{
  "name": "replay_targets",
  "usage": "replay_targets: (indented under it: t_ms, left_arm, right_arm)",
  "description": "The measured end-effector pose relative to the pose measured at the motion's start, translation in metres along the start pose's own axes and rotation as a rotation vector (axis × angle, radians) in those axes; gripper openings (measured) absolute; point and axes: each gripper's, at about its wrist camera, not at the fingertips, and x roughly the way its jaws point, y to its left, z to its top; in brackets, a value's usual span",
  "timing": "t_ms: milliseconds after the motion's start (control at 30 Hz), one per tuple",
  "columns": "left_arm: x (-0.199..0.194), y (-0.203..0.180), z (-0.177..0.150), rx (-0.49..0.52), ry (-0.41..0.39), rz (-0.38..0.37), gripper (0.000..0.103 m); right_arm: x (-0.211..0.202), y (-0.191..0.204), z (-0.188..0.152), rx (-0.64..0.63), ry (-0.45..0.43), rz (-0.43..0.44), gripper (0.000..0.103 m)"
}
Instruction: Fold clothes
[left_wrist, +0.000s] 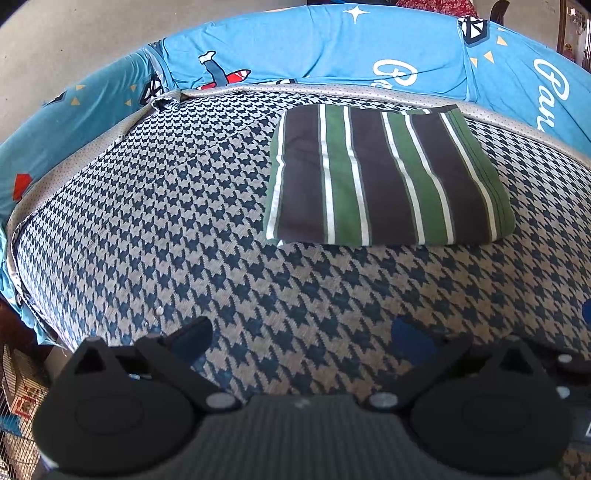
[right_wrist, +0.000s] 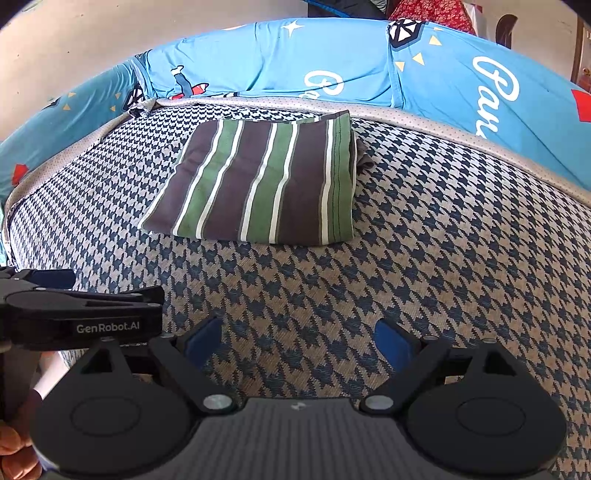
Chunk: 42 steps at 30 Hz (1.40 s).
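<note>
Left wrist view is showing the dark-brown, green and white striped cloth folded into a flat rectangle lying ahead of and to the right of the black two-finger left gripper, whose jaws are standing wide apart with only the blue-and-beige houndstooth mattress cover between them, nothing grasped. The folded cloth is resting on that cover near its far edge, just short of the grey dotted piping and the bright blue printed bedsheet bolster curving behind it. The stripes are running roughly from the far edge toward the camera, leaning slightly, so the rectangle's near short-looking hem is facing the gripper.

In the right wrist view the same striped cloth is sitting ahead and a little to the left of centre, well apart from the black two-finger right gripper with blue pads, which is also hanging released, spread wide over bare houndstooth cover. The left gripper's body, marked with white lettering, is poking in at the left edge, beside part of a hand at the bottom left corner.

Judging by both views, the cloth is lying between the two grippers' lines of sight and roughly as far from each; the fold looks finished, with a small grey bit of fabric peeking out at its right side.
</note>
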Motion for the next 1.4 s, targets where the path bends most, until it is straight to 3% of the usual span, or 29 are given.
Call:
replay_targets:
  t_ms: [1400]
  left_arm:
    - [-0.0050,0.0013,-0.0007,0.001,0.001,0.001,0.103]
  right_arm:
    - [-0.0002,-0.0014,-0.0016,-0.002,0.004,-0.001,0.090]
